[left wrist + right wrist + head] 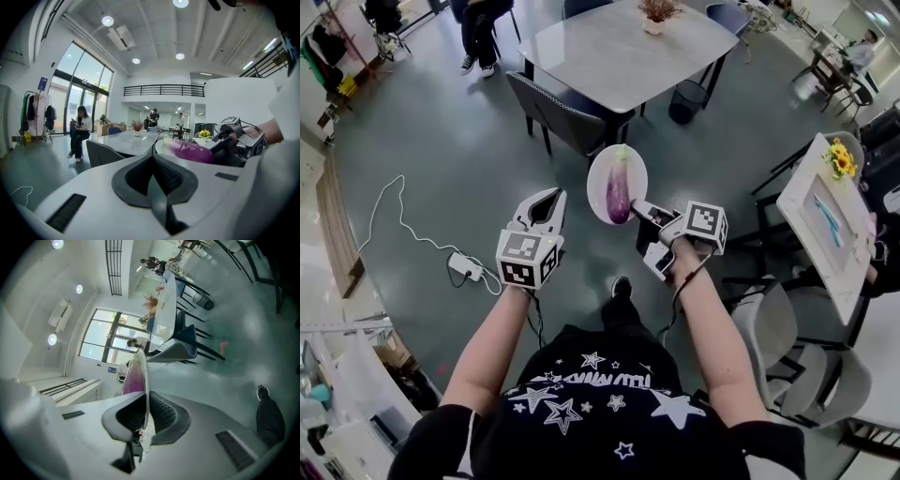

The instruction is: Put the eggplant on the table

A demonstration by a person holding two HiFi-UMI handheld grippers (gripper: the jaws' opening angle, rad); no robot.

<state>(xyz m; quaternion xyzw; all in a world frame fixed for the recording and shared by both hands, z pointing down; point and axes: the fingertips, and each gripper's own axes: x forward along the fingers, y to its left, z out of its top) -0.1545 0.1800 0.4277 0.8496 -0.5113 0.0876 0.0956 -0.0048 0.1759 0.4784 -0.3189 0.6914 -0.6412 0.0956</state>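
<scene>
**Right gripper clamped on plate rim, eggplant riding on the plate, not on the table yet**

Right gripper (641,211): jaws closed on the near-right rim of a white plate (598,180). The right gripper view confirms it, with the thin plate edge (146,380) sandwiched between the two pads (161,416). The plate is held in the air over the grey floor, short of the table (628,52).

Eggplant (619,190): lies lengthwise across the middle of the plate.
- Green stem end points at the far rim; the fat rounded end is toward the near rim, just beside the clamp point.
- Skin is glossy purple, darker at the fat end and fading to pale lilac and white near the stem.
- It looks whole, with no cuts visible.
- From the left gripper view it reads as a shiny magenta body (190,151) just in front of the right gripper.
- In the right gripper view it (133,376) sits against the plate face.

Left gripper (548,199): jaws pressed together, nothing between them (157,183). It sits just left of the plate, not touching it.

Table: light marbled top ahead of the plate, with a small potted plant (656,13) near its far edge. A dark chair (562,117) stands at its near edge, between the table and the plate.

A white cable (403,225) lies on the floor, well to the left.
</scene>
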